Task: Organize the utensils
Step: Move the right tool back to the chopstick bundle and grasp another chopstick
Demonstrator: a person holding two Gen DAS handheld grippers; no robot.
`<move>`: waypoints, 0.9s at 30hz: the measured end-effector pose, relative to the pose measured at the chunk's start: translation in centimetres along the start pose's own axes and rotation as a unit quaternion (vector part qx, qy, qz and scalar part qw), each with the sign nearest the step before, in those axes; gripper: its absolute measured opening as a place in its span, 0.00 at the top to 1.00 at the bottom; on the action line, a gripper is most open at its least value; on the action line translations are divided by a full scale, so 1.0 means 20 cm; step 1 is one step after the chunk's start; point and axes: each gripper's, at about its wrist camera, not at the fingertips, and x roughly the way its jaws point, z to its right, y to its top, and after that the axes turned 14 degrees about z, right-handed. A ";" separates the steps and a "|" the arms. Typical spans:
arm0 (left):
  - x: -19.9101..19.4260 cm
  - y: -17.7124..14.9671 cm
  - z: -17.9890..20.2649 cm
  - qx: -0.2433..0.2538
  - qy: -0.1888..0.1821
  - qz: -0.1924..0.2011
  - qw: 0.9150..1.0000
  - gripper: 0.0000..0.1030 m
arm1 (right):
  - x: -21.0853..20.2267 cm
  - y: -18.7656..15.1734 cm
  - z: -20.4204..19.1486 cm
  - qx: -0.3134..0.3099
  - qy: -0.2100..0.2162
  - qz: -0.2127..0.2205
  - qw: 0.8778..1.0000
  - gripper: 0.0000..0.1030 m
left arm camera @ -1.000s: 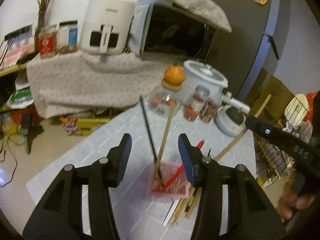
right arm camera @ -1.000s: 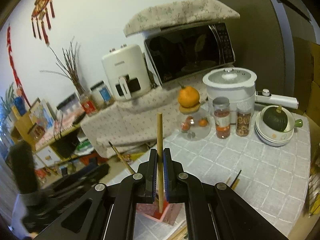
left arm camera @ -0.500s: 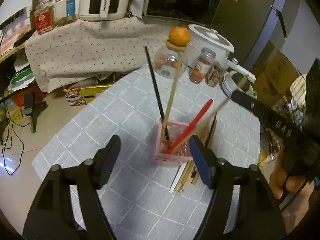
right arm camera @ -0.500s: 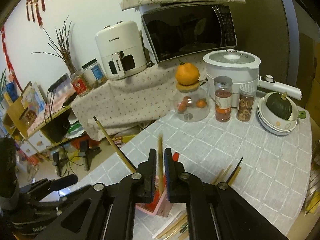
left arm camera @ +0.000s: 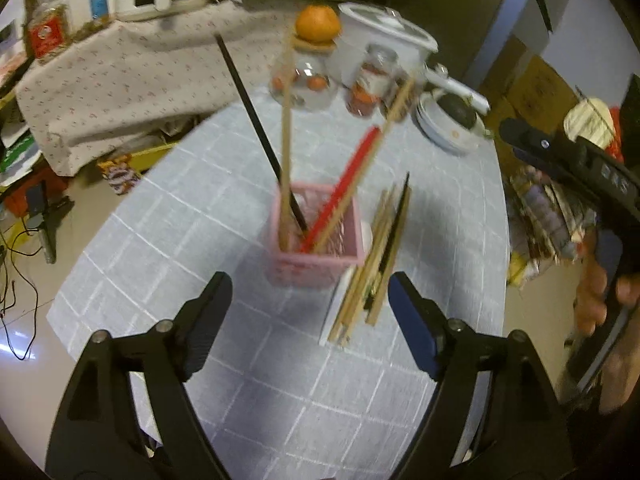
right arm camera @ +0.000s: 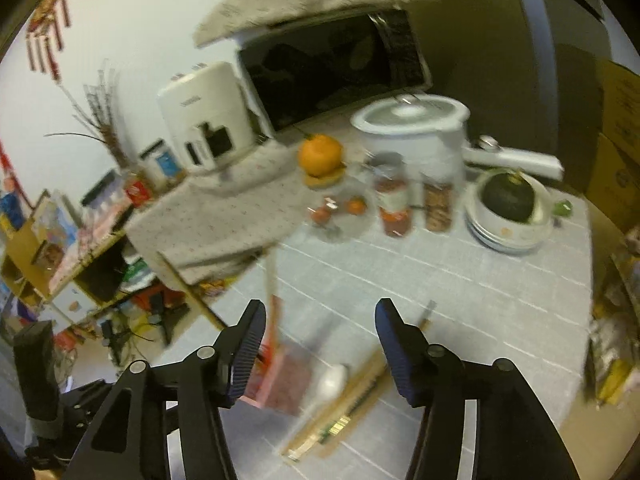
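A pink basket (left arm camera: 316,250) stands on the table and holds a black chopstick (left arm camera: 256,124), two wooden chopsticks (left arm camera: 286,144) and a red one (left arm camera: 344,184), all leaning upright. Several loose chopsticks (left arm camera: 372,264) lie flat on the table right of the basket, beside a white spoon. My left gripper (left arm camera: 308,320) is open and empty, just in front of the basket. My right gripper (right arm camera: 320,344) is open and empty above the basket (right arm camera: 280,376) and the loose chopsticks (right arm camera: 348,404); its view is blurred. The right gripper body also shows in the left wrist view (left arm camera: 568,160).
A glass jar with an orange on top (left arm camera: 316,28), two spice jars (left arm camera: 370,80), a white pot (left arm camera: 384,36) and stacked bowls holding a dark squash (left arm camera: 456,116) stand at the table's far side. A cloth-covered shelf (left arm camera: 120,80) with an air fryer and microwave lies behind.
My right gripper has opened and let go of the wooden chopstick, which now stands in the pink basket. My left gripper has drawn back and risen, and has opened wider.
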 end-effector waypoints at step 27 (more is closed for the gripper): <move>0.04 -0.01 -0.04 0.025 0.003 -0.003 1.000 0.22 | 0.80 -0.40 0.44 0.075 -0.081 -0.239 0.965 0.72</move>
